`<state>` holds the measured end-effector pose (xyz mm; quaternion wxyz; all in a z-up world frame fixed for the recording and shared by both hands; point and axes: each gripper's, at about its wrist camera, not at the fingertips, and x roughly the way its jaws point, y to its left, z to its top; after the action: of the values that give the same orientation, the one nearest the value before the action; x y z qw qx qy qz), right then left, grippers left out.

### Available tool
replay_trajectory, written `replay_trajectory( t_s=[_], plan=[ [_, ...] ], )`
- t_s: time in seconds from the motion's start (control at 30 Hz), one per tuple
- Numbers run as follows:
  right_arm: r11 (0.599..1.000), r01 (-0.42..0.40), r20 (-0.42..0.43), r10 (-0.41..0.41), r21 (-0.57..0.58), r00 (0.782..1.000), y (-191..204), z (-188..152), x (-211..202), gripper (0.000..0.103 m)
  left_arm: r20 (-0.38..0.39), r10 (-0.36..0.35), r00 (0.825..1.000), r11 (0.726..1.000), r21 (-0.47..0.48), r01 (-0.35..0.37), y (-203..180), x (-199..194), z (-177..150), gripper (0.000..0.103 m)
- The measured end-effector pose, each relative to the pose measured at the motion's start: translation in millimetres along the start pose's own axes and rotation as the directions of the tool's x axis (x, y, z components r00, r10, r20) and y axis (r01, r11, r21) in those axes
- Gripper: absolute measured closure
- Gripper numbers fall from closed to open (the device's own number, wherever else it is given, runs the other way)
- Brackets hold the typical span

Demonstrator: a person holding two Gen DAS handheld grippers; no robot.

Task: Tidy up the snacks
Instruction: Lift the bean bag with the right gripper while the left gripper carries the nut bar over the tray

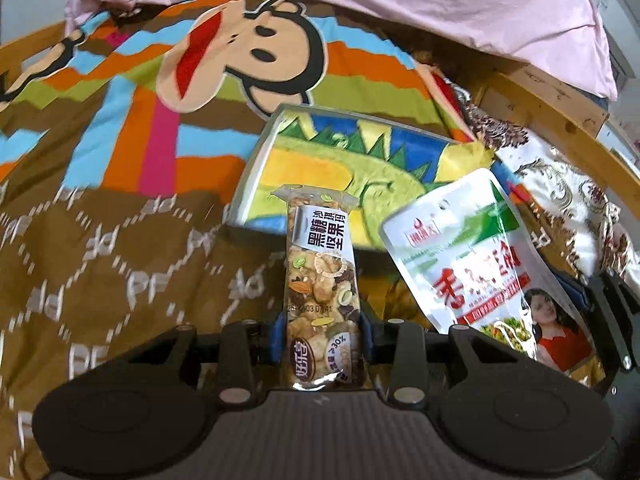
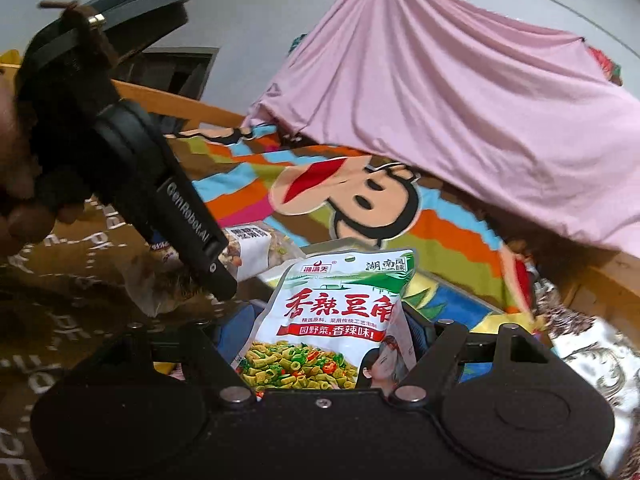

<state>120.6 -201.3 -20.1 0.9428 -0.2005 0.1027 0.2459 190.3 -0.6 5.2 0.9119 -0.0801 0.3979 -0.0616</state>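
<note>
My left gripper (image 1: 322,338) is shut on a clear-wrapped nut bar (image 1: 320,280), held upright above the bedspread; the bar also shows in the right wrist view (image 2: 250,250) behind the left gripper's body (image 2: 176,216). My right gripper (image 2: 328,340) is shut on a white and green spicy bean snack pouch (image 2: 340,316), which appears in the left wrist view (image 1: 476,264) to the right of the bar. A shallow box with a green dinosaur print (image 1: 344,160) lies on the bed just beyond both snacks; its corner shows in the right wrist view (image 2: 444,300).
A colourful monkey-print bedspread (image 1: 140,128) covers the bed. A pink sheet (image 2: 460,92) hangs over the far side. A wooden bed frame (image 1: 552,100) runs along the right, with a floral cloth (image 1: 560,188) next to it.
</note>
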Motion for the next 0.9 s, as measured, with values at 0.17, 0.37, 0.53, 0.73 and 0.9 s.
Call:
replay_trajectory(
  t_s=[0.17,0.37,0.53,0.73,0.9],
  plan=[
    [0.998,0.064,0.013,-0.065,0.027,0.998,-26.9,-0.9,14.5,0.026,0.015,-0.022,1.0,0.997,0.075,0.021,-9.1,19.2,44.8,0.064],
    [0.986,0.15,-0.009,-0.15,0.072,0.989,-59.8,-7.7,43.7,0.026,0.051,-0.079,0.996,0.991,0.11,0.073,-26.9,61.8,84.6,0.064],
    [0.974,0.221,-0.043,-0.219,0.048,0.975,-79.1,-13.8,65.3,0.026,0.078,-0.143,0.987,0.987,0.086,0.136,-36.7,103.1,91.5,0.064],
    [0.967,0.253,-0.108,-0.248,0.036,0.963,-107.3,-17.9,99.9,0.025,0.083,-0.166,0.983,0.984,0.08,0.16,-43.1,139.7,95.9,0.064],
    [0.967,0.252,-0.159,-0.244,0.032,0.957,-119.8,-23.6,126.5,0.025,0.074,-0.157,0.985,0.986,0.061,0.152,-38.9,161.2,95.1,0.064]
  ],
)
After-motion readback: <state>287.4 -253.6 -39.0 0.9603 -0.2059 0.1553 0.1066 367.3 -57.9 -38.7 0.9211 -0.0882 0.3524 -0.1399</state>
